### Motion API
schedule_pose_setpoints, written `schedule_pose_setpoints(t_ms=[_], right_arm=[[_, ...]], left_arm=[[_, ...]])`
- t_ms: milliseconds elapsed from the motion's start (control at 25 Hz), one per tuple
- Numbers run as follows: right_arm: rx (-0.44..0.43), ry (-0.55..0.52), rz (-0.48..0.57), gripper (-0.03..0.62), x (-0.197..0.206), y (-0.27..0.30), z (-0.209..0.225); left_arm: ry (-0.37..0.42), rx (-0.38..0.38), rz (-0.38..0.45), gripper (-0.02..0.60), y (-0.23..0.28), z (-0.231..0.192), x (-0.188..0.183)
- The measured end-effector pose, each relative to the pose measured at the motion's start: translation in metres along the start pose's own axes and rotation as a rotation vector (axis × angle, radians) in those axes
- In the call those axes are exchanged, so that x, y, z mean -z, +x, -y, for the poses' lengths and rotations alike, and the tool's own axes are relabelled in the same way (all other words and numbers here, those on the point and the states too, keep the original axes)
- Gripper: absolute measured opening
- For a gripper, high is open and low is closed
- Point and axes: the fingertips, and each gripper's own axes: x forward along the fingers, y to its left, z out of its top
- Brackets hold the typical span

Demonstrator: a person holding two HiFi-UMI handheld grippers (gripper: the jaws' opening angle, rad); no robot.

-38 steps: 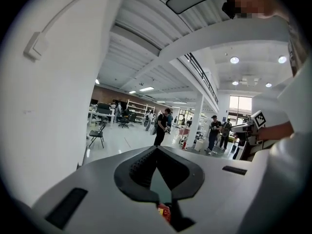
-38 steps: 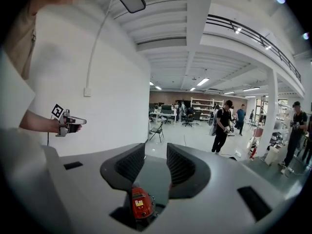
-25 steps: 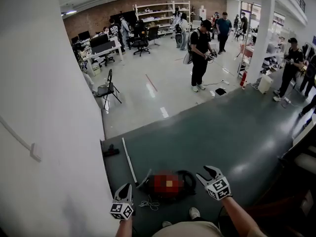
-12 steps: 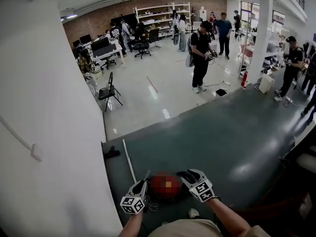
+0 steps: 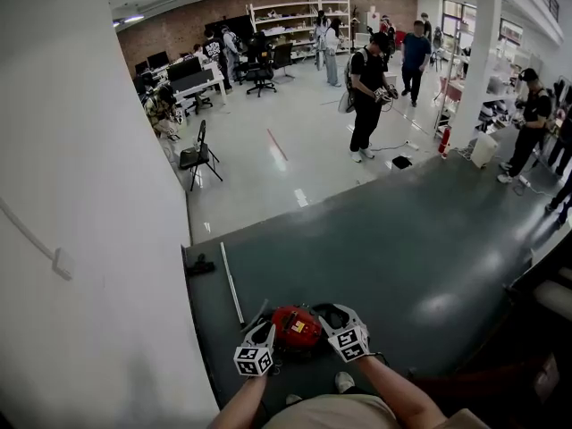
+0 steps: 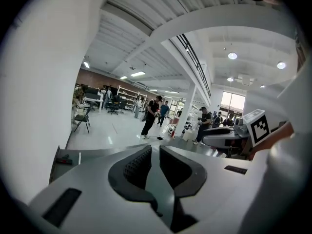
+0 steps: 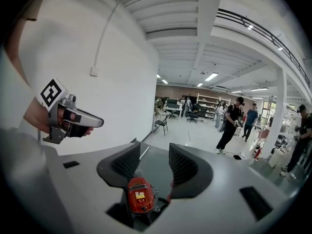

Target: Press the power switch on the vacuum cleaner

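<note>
Head view: red hard-plastic canister vacuum cleaner [image 5: 295,326] sits on the dark green floor mat [image 5: 429,248], close to the person's feet and near the white wall [image 5: 89,239]. A thin white wand tube [image 5: 231,284] lies on the mat just beyond it. Left gripper [image 5: 261,333] is just beside the vacuum's left flank, right gripper [image 5: 329,318] just beside its right end; can't tell contact for either. Left gripper view: left gripper [image 6: 155,150] looks out over the hall, jaws drawn to a narrow slot with nothing in it, vacuum not in view. Right gripper view: right gripper [image 7: 154,152] jaws stand moderately wide and hold nothing; the vacuum cleaner [image 7: 138,195] shows low down beyond the gap, yellow label on top and a small dark round spot near its near end. Maybe the switch, too small to be sure. Handling, judged: rigid smooth shell, fairly heavy, not fragile, but a canister like this probably rolls or slides on the slick mat. No grasp needed. Push one jaw tip straight down on the switch, not sideways. The left gripper could steady the flank if the body creeps.
</note>
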Motion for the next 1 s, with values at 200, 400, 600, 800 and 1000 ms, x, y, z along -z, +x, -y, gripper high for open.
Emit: schedule_pose_setpoints(t_ms=[200, 400, 600, 800, 1000], right_arm=[[0.018, 0.01, -0.008, 0.193, 0.018, 0.028, -0.005], [0.005, -0.006, -0.013, 0.192, 0.016, 0.048, 0.003], [-0.017, -0.02, -0.009, 0.19, -0.003, 0.069, 0.009], [-0.018, -0.034, -0.025, 0.189, -0.012, 0.079, 0.021], [-0.012, -0.091, -0.036, 0.154, -0.018, 0.078, 0.017]], left_arm=[[-0.012, -0.036, -0.02, 0.041, 0.015, -0.008, 0.01], [0.018, -0.073, -0.016, 0.041, 0.034, -0.014, -0.003], [0.065, -0.1, -0.003, 0.041, 0.042, -0.035, -0.025], [0.068, -0.089, 0.012, 0.041, 0.05, -0.04, -0.047], [0.077, -0.08, 0.025, 0.041, 0.05, -0.035, -0.058]])
